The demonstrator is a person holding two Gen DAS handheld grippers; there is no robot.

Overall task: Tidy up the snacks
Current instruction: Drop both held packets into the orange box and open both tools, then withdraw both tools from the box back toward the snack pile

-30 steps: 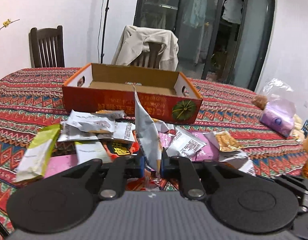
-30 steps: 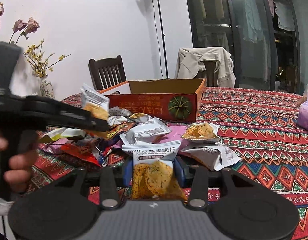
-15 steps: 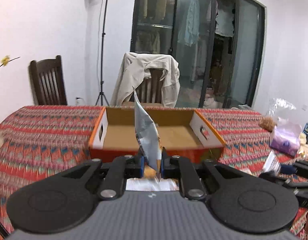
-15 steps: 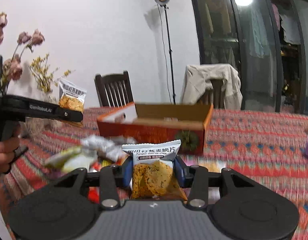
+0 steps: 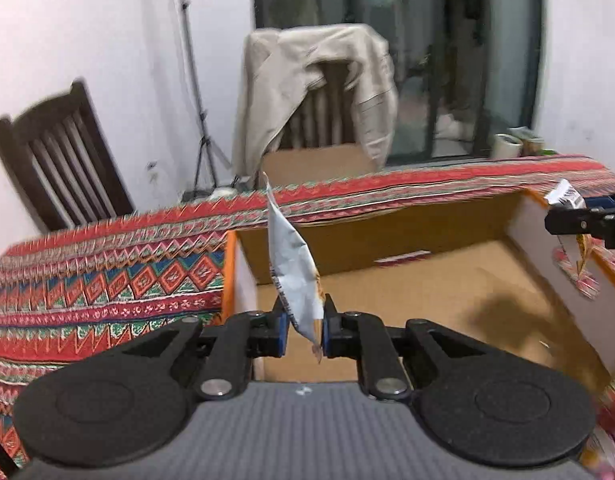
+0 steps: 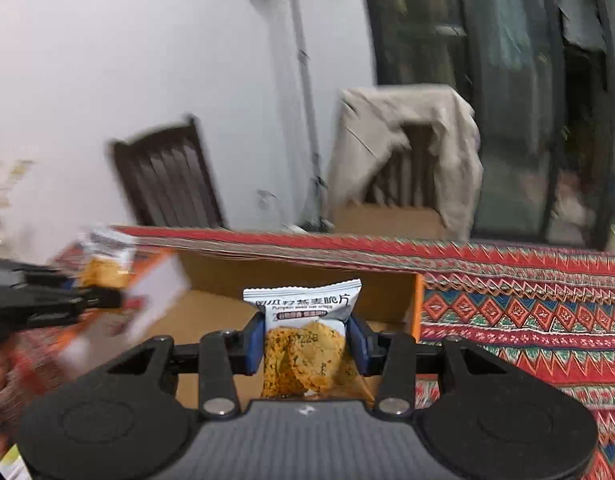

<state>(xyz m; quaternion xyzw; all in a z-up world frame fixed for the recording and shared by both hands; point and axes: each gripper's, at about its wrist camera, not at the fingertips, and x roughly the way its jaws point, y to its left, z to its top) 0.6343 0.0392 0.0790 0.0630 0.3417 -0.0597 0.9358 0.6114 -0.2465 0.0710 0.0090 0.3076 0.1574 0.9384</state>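
My left gripper is shut on a white snack packet, held edge-on over the left part of the open cardboard box. My right gripper is shut on a white crisp packet with golden crisps showing, over the box's right part. The right gripper and its packet show at the right edge of the left wrist view. The left gripper and its packet show blurred at the left of the right wrist view. The box floor looks bare.
The box sits on a red patterned tablecloth. A dark wooden chair and a chair draped with a beige jacket stand behind the table. A light stand stands by the wall.
Both grippers have lifted from the snack pile and moved forward, each with its packet, until they are over the open box. The pile has dropped out of view.
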